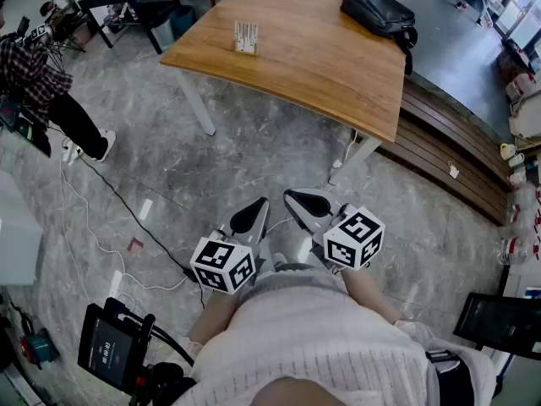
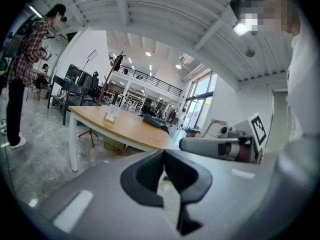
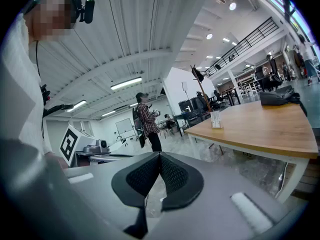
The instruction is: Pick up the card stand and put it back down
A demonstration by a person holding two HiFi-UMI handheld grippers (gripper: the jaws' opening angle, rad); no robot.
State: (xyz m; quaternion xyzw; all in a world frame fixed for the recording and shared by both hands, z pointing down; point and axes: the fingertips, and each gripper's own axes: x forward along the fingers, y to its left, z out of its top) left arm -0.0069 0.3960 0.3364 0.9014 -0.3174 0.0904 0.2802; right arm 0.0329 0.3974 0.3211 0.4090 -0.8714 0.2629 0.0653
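Note:
A small clear card stand (image 1: 246,38) holding white cards stands upright on the wooden table (image 1: 321,66), near its far left edge. It also shows as the card stand (image 2: 111,114) in the left gripper view and the card stand (image 3: 215,119) in the right gripper view, small and distant. Both grippers hang close to my body, far short of the table. My left gripper (image 1: 250,217) is shut with nothing in it, pads touching (image 2: 163,165). My right gripper (image 1: 306,203) is shut and empty too, its pads (image 3: 159,170) meeting at the tip.
A black bag (image 1: 379,12) lies at the table's far right. A person in a plaid shirt (image 1: 38,83) stands at the left on the grey marble floor, where cables (image 1: 93,227) run. Wooden bench steps (image 1: 456,159) lie to the right, a screen device (image 1: 110,345) at lower left.

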